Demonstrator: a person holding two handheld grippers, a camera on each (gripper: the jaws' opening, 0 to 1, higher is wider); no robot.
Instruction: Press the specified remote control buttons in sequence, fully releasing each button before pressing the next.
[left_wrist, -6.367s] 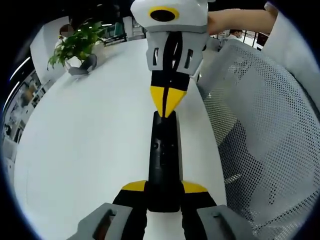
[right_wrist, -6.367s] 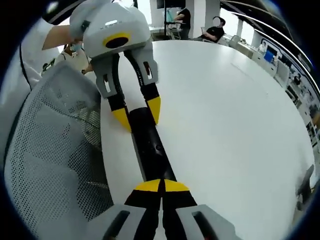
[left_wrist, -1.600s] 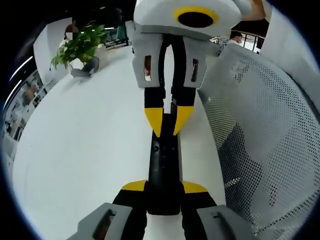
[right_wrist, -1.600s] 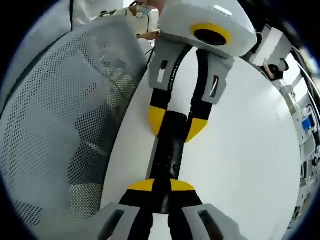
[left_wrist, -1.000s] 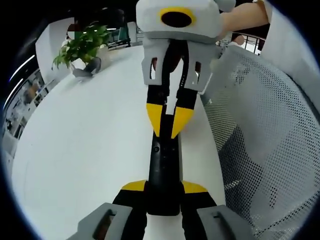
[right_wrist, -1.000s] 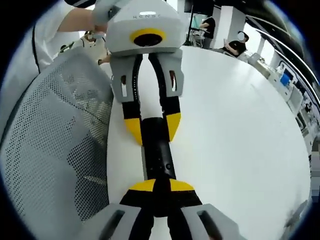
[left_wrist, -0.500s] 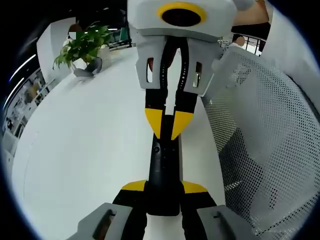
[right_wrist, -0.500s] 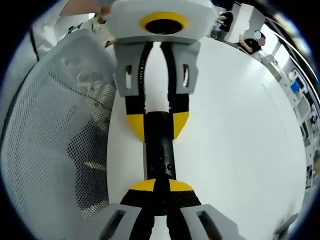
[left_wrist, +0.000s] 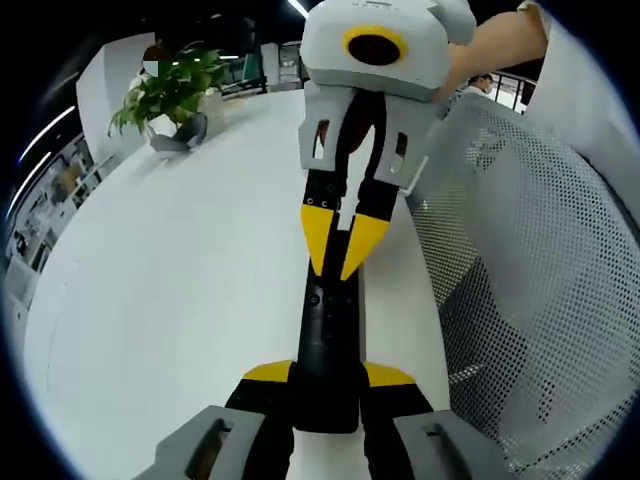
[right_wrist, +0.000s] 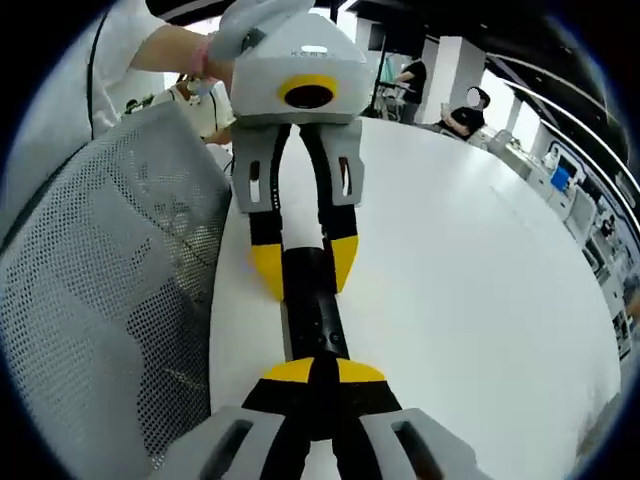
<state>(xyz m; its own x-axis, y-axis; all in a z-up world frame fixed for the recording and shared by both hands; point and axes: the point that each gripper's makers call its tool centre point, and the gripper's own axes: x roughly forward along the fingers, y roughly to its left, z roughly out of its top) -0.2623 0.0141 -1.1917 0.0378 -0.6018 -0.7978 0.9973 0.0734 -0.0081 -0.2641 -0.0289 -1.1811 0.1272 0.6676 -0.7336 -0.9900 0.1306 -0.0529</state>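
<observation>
Left gripper (left_wrist: 327, 385) clamps the black remote control (left_wrist: 331, 340) at the white table (left_wrist: 180, 300) edge; our right gripper (left_wrist: 340, 262), nearly closed, has lifted slightly since half a second ago, suggesting release.

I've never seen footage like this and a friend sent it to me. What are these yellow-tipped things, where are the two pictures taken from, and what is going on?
There is no robot here: a person holds a hand tool in each hand, each with two fingers and its own fisheye camera looking along them. So each picture shows its own tool at the bottom and the other tool facing it from the top.

In the left gripper view, the left gripper clamps one end of a black remote control over a white table. The right gripper, fingers nearly together, points its tips down at the remote's far end. The right gripper view shows the same remote from the opposite end.

A potted plant stands on the table, and a white mesh chair sits beside it.
</observation>
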